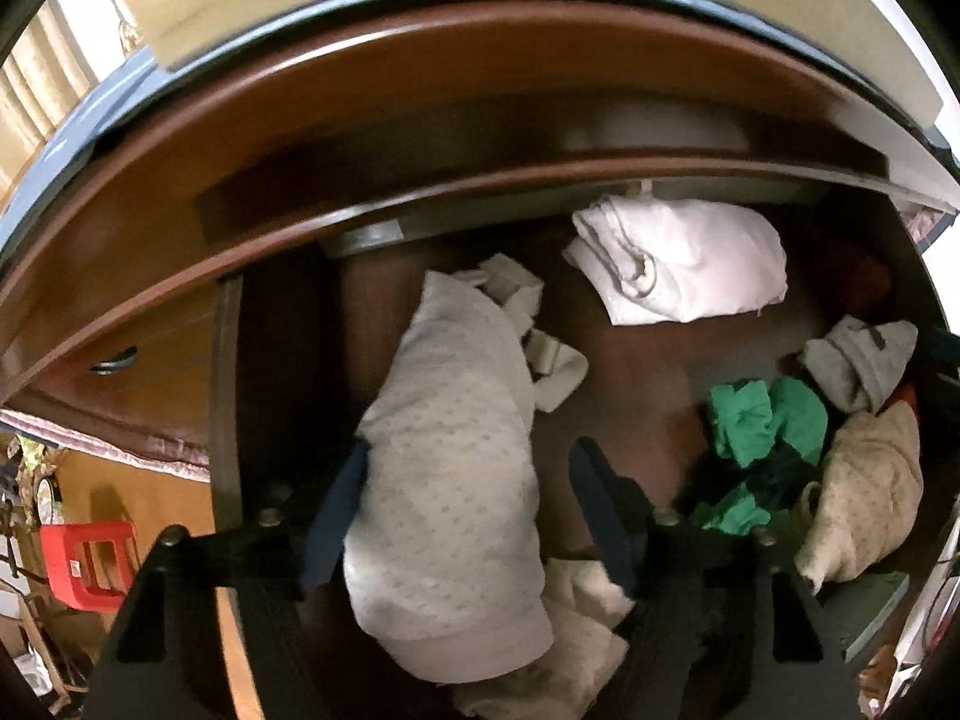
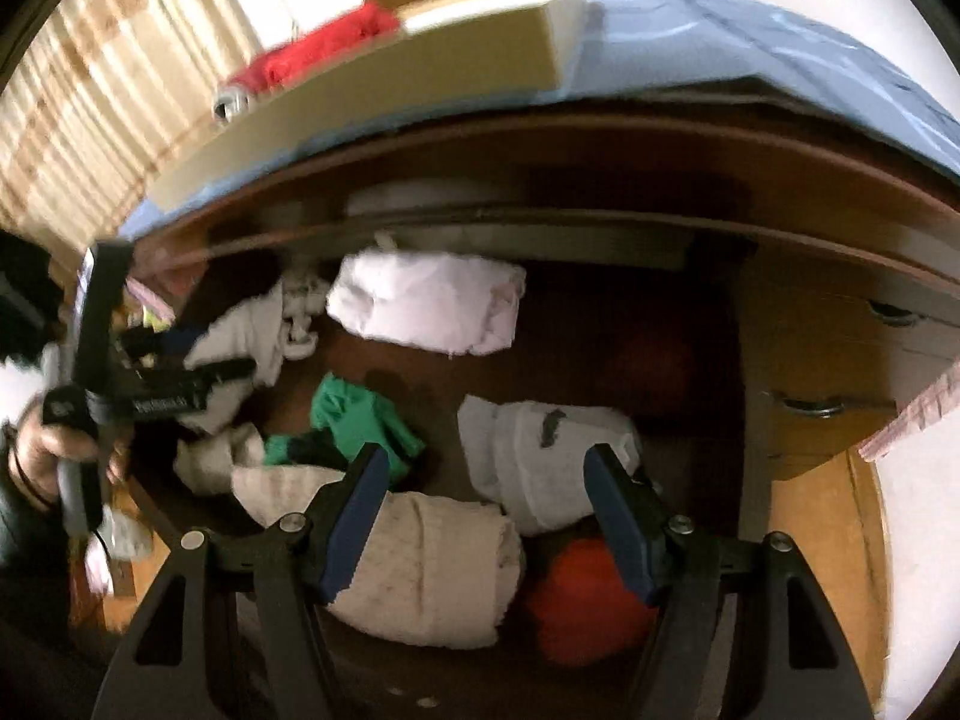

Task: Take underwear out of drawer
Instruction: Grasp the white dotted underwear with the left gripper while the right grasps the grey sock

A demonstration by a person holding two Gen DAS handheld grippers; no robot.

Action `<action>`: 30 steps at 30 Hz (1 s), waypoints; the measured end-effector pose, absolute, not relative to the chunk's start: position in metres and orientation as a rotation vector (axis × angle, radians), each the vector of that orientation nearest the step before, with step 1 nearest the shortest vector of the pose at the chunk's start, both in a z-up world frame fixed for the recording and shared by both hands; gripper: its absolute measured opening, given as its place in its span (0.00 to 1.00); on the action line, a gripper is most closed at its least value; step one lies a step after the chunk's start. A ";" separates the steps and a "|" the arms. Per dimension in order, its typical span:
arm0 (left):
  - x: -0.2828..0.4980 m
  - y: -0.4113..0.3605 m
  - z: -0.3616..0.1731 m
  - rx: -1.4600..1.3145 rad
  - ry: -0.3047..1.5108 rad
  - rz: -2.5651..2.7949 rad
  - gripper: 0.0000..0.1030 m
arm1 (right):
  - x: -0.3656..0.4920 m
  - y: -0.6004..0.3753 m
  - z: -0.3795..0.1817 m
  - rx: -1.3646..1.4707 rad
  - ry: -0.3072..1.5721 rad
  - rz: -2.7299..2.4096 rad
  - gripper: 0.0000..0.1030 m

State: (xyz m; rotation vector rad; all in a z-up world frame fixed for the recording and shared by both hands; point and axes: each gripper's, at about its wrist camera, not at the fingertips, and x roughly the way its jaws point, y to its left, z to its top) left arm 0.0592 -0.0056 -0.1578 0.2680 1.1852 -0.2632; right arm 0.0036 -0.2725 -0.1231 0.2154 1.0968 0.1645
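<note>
One open drawer (image 1: 228,360), two grippers: grey underwear (image 1: 444,468) lies between left gripper (image 1: 468,474) jaws, half-open; right gripper (image 2: 486,480) jaws gape, empty.

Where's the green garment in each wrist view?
Left wrist: green garment lies right of centre on the drawer floor, beyond the right finger.
Right wrist: green garment lies left of centre, just beyond the left finger.
Shared landmark: the white folded cloth at the drawer's back.
</note>
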 end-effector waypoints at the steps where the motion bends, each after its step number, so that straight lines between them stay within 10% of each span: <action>1: 0.060 -0.005 -0.158 0.272 1.185 -0.263 0.57 | 0.010 -0.269 -0.126 0.179 1.120 0.176 0.68; 5: 0.057 -0.003 -0.158 0.276 1.182 -0.269 0.46 | 0.029 -0.254 -0.135 0.027 1.189 0.224 0.68; 18: 0.067 -0.014 -0.165 0.361 1.208 -0.256 0.54 | 0.065 -0.233 -0.189 -0.240 1.453 0.292 0.68; 30: 0.066 -0.005 -0.157 0.336 1.150 -0.239 0.35 | 0.057 -0.268 -0.179 -0.100 1.440 0.210 0.31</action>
